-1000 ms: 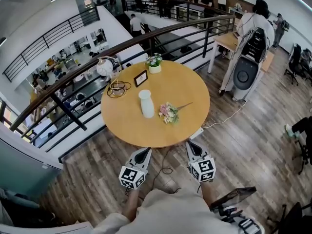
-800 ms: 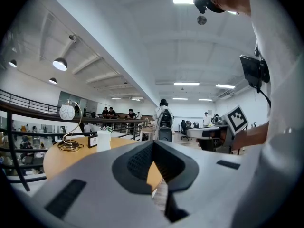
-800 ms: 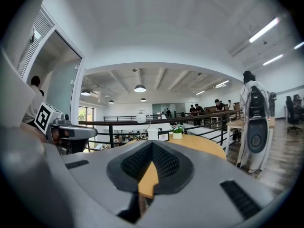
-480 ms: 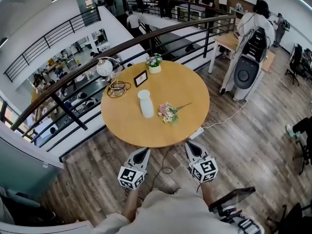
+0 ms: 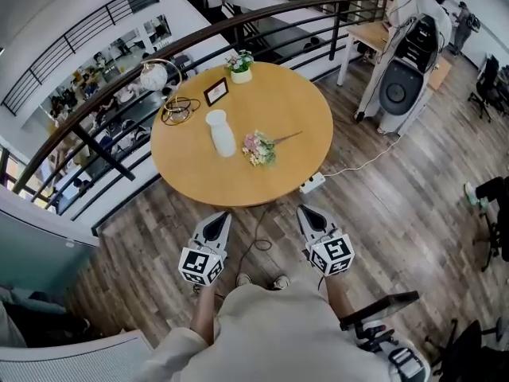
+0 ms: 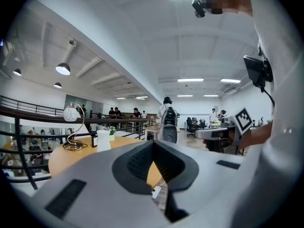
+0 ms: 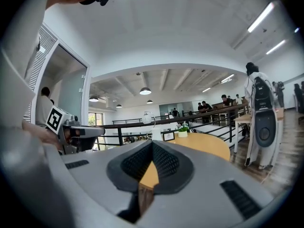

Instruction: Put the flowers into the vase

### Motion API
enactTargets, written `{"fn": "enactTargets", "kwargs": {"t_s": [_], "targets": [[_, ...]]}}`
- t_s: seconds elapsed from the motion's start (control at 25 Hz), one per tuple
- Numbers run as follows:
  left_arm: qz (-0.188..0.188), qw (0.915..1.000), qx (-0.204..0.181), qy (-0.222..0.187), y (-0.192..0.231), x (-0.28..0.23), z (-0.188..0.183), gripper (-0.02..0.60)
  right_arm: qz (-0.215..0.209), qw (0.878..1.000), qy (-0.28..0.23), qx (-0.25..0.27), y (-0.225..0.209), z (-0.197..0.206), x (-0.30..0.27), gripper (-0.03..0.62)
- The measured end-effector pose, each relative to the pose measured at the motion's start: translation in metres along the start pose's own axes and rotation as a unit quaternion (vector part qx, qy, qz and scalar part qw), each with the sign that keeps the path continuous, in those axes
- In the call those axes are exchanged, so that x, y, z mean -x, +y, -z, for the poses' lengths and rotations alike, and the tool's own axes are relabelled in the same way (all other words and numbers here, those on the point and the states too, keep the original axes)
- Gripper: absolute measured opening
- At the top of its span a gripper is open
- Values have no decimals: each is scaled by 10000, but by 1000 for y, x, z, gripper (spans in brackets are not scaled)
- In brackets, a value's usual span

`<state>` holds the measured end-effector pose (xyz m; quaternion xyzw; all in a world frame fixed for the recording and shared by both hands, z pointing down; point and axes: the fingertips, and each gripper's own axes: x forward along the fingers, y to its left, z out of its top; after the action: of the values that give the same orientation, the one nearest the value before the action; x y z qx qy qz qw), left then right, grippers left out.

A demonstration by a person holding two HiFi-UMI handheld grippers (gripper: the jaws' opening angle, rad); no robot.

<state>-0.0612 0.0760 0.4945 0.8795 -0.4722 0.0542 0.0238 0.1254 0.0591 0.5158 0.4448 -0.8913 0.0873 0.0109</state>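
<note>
Table [image 5: 270, 185] had drawn nearer left gripper [image 5: 223, 216] and right gripper [image 5: 304, 211], both pressed together, empty; flowers [image 5: 258, 147] unpicked beside vase [image 5: 220, 132].

A big round wooden table [image 5: 274, 114] stands on a wood floor [image 5: 398, 213]. Near its far edge sit a little plant in a white pot [image 5: 240, 66], a small dark picture frame [image 5: 215, 91] and a lamp [image 5: 153, 76] with a round white ball on a curly gold foot. A dark railing [image 5: 238, 26] curves just behind the table. A white plug box [image 5: 312, 183] lies on the floor beside the table. A tall grey machine [image 5: 398, 94] stands near a desk [image 5: 374, 34], with a person [image 5: 413, 10] right behind it.
</note>
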Motion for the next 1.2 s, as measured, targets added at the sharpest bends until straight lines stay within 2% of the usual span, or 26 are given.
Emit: {"fn": "enactTargets", "kwargs": {"t_s": [0.24, 0.68, 0.96, 1.2], "targets": [[-183, 9998, -48, 40, -9, -4, 0, 6, -45, 10000, 49, -41, -17, 8, 12, 8], [-210, 9997, 47, 72, -2, -21, 5, 6, -189, 9996, 204, -52, -23, 14, -6, 9], [-114, 9998, 130, 61, 24, -52, 11, 6, -110, 9996, 254, -4, -42, 12, -39, 8], [-94, 9998, 194, -8, 75, -87, 0, 6, -3, 9995, 317, 52, -57, -4, -95, 8]]}}
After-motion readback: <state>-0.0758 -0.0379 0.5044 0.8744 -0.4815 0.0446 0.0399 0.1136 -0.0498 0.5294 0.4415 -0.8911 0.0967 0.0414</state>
